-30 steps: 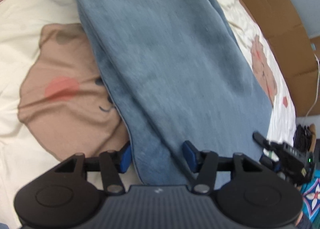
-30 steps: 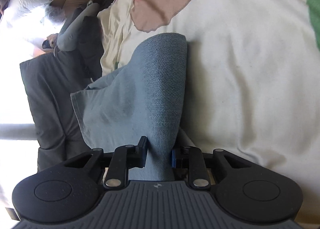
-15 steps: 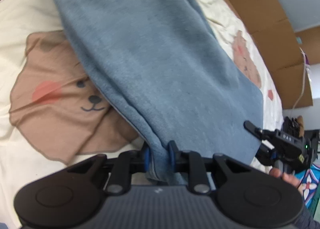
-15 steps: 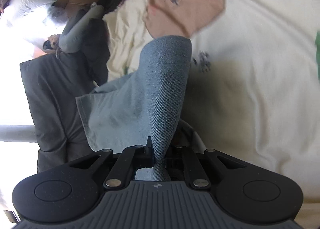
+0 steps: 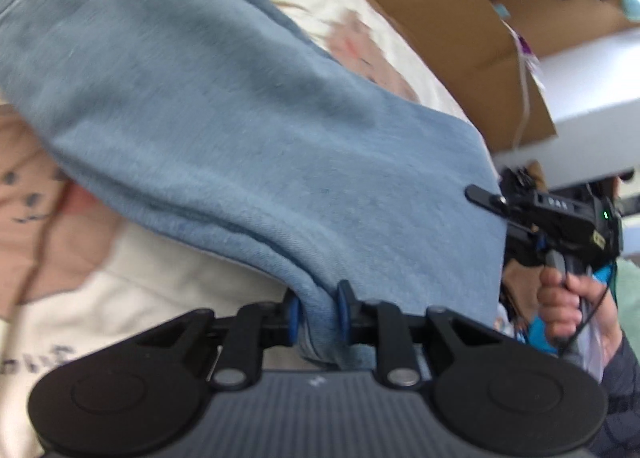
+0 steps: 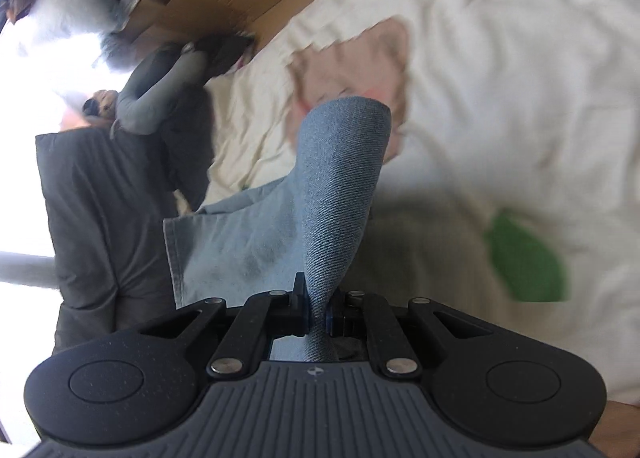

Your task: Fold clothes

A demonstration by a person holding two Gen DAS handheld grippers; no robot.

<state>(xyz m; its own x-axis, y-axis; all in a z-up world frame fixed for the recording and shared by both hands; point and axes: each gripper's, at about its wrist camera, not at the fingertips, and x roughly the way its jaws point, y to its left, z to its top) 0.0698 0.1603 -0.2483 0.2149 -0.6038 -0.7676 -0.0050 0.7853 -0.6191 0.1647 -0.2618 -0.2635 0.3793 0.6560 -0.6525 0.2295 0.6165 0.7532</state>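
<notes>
A blue denim garment [image 5: 240,106] hangs lifted above the cream bedsheet [image 5: 152,278] printed with bears. My left gripper [image 5: 318,316] is shut on a bunched edge of it, the cloth pinched between its blue pads. In the right wrist view the same denim garment [image 6: 340,186] rises as a folded ridge from my right gripper [image 6: 318,314], which is shut on it. That right gripper [image 5: 496,200] also shows in the left wrist view at the garment's far corner, held by a hand [image 5: 568,314].
Brown cardboard [image 5: 432,18] stands along the far side of the bed. A dark grey garment [image 6: 100,226] and a grey sleeve [image 6: 160,94] lie at the left of the bedsheet [image 6: 500,98]. A green print patch [image 6: 524,258] marks the sheet.
Both grippers closed on the denim edge and lifted it off the sheet. The garment now hangs between them, higher and tilted compared with before.
</notes>
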